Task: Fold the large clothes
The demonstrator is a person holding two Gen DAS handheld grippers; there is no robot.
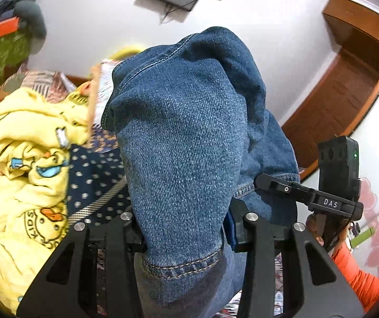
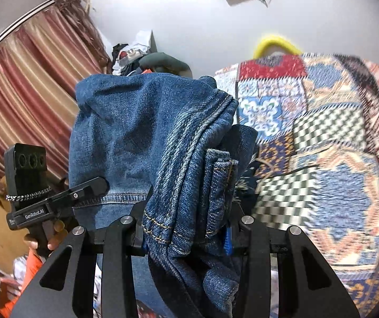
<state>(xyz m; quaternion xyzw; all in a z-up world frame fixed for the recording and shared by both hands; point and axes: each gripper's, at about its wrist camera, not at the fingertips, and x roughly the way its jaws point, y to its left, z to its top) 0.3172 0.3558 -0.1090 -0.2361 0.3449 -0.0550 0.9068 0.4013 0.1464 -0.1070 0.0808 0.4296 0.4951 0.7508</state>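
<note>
The jeans (image 1: 189, 137) hang bunched in the air above the bed (image 2: 321, 143), gripped at two places. The left gripper (image 1: 184, 238) is clamped on a hemmed edge; the right gripper (image 2: 186, 238) is clamped on a thick seamed bundle just beside it. The denim rises up and away from both grippers, so its long axis cannot be told. Only the left view shows the yellow blanket (image 1: 28, 164) – only the right shows the curtain (image 2: 30, 79).
</note>
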